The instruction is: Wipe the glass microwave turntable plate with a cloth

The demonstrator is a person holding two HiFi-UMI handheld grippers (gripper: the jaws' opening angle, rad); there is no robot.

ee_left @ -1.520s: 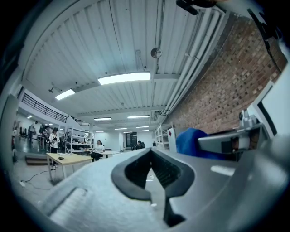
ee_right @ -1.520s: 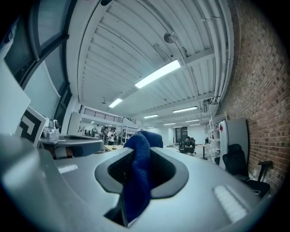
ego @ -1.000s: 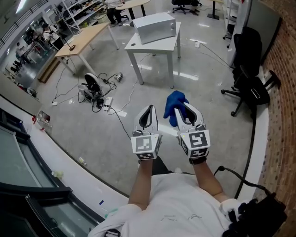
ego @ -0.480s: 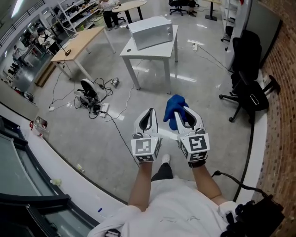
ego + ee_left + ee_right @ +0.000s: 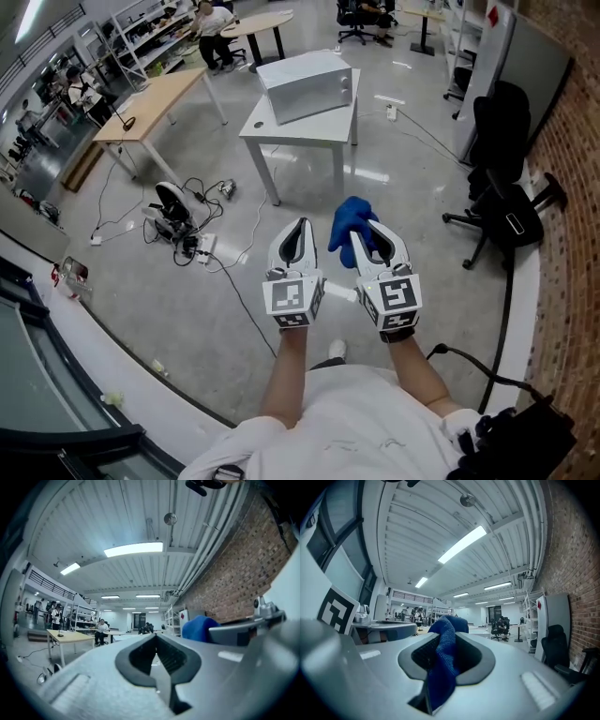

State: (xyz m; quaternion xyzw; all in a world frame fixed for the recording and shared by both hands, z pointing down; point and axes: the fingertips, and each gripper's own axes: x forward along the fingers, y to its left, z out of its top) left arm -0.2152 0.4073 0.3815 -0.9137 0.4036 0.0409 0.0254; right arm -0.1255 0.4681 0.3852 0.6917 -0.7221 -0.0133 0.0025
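Right gripper view: right tongs [image 5: 444,641] pinch a blue cloth [image 5: 440,677]; left tongs [image 5: 158,660] sit closed together, both held mid-air.

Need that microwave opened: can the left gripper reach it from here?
Probably not: the microwave sits on a white table well across the floor from the left gripper; nothing blocks the way.

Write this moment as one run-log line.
left gripper shut, empty | right gripper shut on blue cloth | microwave on table ahead
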